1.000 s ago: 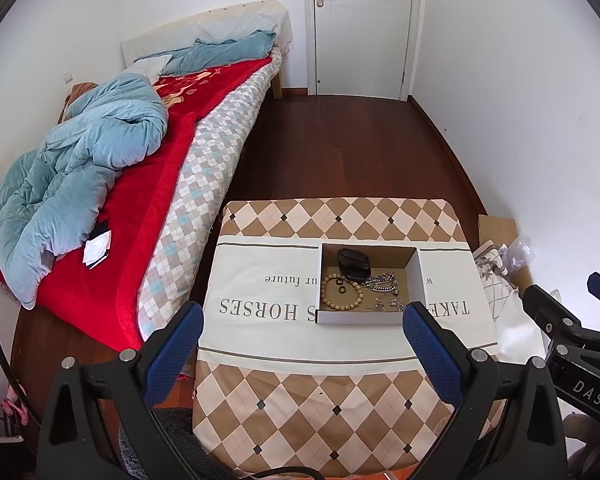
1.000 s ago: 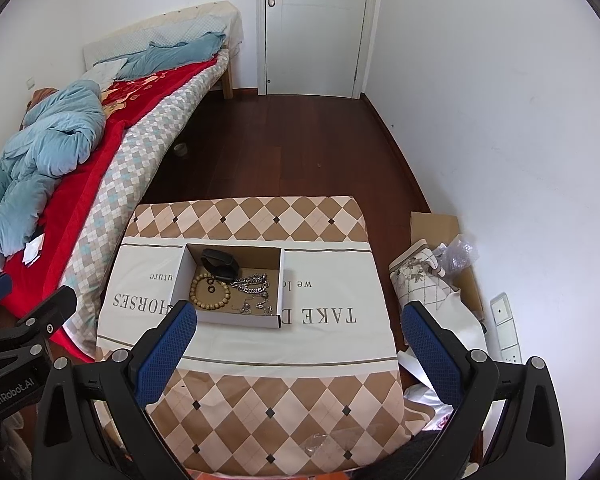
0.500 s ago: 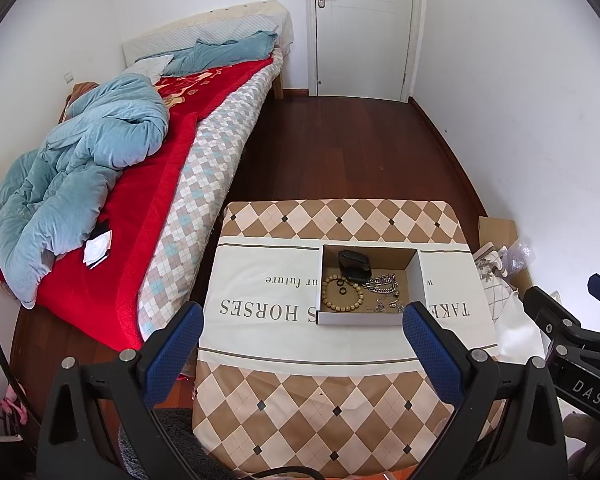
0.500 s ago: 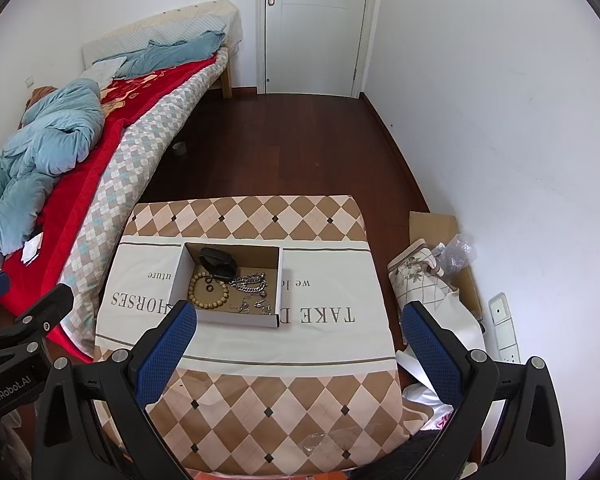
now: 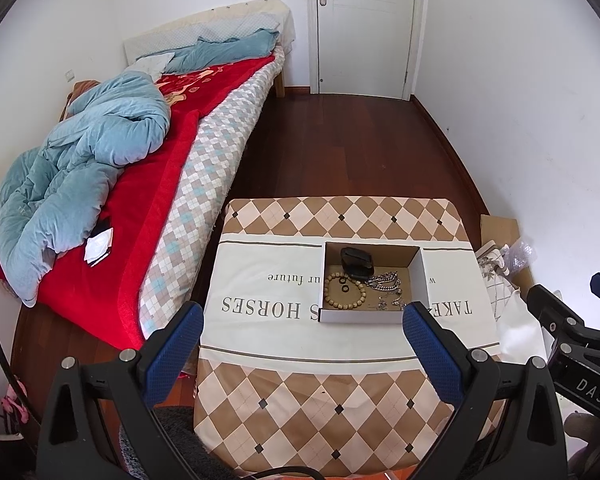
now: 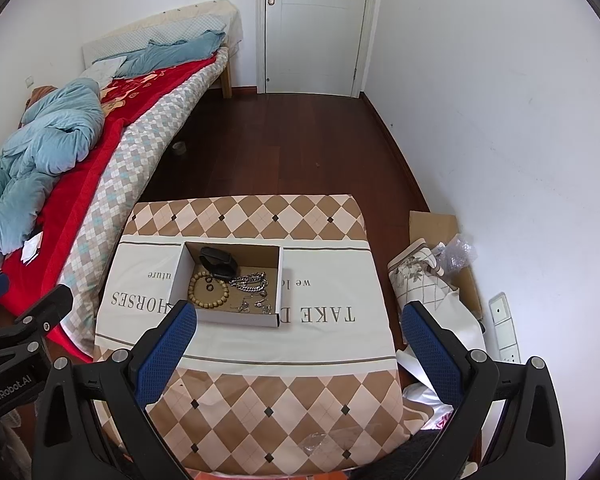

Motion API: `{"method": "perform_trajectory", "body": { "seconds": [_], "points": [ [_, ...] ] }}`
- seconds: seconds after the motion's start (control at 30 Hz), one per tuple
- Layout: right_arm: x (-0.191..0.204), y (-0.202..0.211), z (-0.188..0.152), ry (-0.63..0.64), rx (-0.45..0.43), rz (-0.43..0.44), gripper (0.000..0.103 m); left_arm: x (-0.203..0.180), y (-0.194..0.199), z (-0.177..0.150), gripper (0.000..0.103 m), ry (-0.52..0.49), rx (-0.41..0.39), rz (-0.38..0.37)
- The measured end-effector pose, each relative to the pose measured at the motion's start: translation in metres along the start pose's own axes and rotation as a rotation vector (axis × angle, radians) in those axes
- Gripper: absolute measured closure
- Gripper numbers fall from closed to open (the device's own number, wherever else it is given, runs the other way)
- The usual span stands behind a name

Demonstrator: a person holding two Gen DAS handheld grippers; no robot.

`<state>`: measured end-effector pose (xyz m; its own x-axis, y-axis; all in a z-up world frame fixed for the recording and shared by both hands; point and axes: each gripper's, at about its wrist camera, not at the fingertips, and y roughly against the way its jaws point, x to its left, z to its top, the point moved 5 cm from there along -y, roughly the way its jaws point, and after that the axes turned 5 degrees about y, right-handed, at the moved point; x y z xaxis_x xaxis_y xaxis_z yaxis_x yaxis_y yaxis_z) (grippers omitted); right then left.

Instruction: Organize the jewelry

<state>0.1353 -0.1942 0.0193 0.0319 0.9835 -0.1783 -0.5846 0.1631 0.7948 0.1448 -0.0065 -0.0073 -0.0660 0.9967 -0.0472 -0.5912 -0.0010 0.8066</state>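
Two claws hung high above the surface, both spread wide and holding nothing. With the box as landmark: the left claw sat near its front, fingertips straddling it in that view, and the right claw hung to the right of the left one, box toward its own left finger. Such height probably served for looking the lot over rather than for gripping.

All the jewelry lay inside the box, loose in one heap. At the box's left lay a bead bracelet in a flat ring, with two small dark rings inside its loop. Behind the beads, against the far wall of the box, sat a black case, likely a pouch or watch; I could not tell which. Right of the beads a silver chain lay bunched, with small silver pieces nearer the front wall, too small to name. Whether this pile was the sorted result or the tangle awaiting sorting, the scene fit either.

Under the box a checked cloth with printed lettering covered the surface. Left of the box stood a bed with a red cover and blue quilt; behind it dark floorboards ran to a white door; right of it bags leaned by the wall.
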Motion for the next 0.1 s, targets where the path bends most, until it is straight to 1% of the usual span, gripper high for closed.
{"method": "perform_trajectory", "body": {
  "seconds": [0.1],
  "points": [
    [0.0,0.0001,0.0,-0.001,0.0,0.001,0.0,0.0026,0.0008,-0.0003,0.001,0.008,-0.002,-0.004]
  ]
}}
